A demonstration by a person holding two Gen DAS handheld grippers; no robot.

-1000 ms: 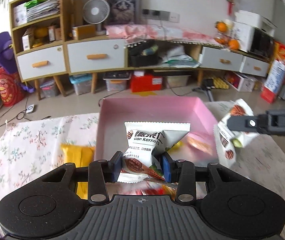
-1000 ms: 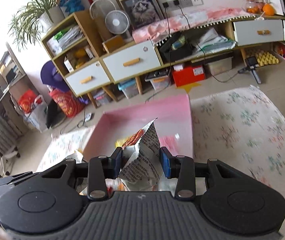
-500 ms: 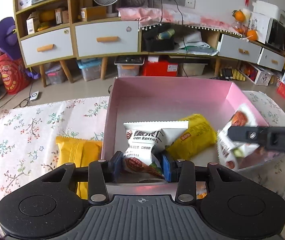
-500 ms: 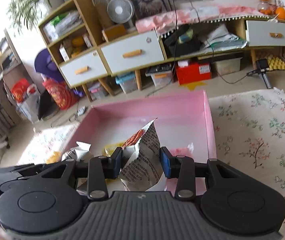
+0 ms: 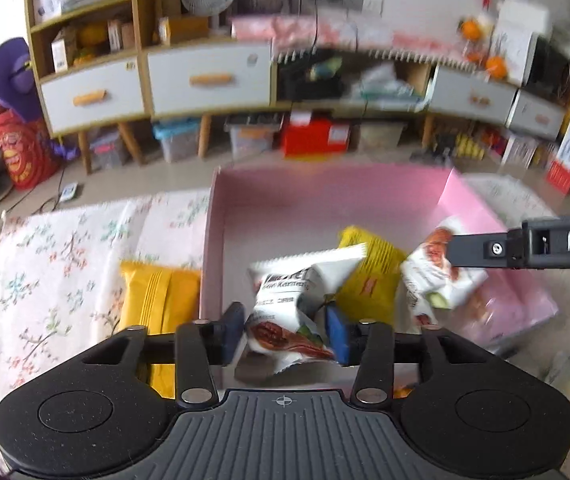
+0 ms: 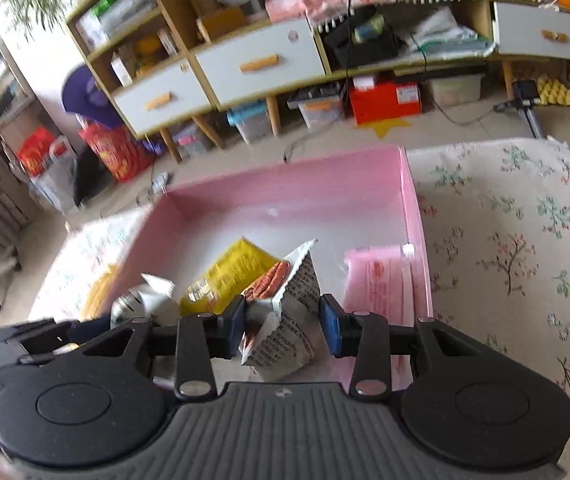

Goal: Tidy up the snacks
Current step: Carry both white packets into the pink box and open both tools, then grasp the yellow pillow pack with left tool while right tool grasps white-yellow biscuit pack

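Observation:
A pink box (image 5: 325, 200) stands on the flowered cloth; it also shows in the right wrist view (image 6: 285, 200). My left gripper (image 5: 285, 334) is over the box's near edge with its jaws spread; a white pecan packet (image 5: 293, 300) tilts loose between them. My right gripper (image 6: 285, 328) has opened around a second white packet (image 6: 289, 320), which touches only the left pad. That packet (image 5: 433, 276) and the right gripper's finger (image 5: 525, 246) show in the left wrist view. A yellow packet (image 5: 369, 276) and a pink packet (image 6: 381, 280) lie in the box.
A yellow packet (image 5: 157, 300) lies on the cloth left of the box. The cloth (image 6: 505, 240) stretches to the right of the box. Cabinets (image 5: 205, 76) and storage bins stand on the floor beyond the table.
Both grippers have moved forward over the pink box and spread their jaws. The two white packets have tilted and slipped loose from the pads.

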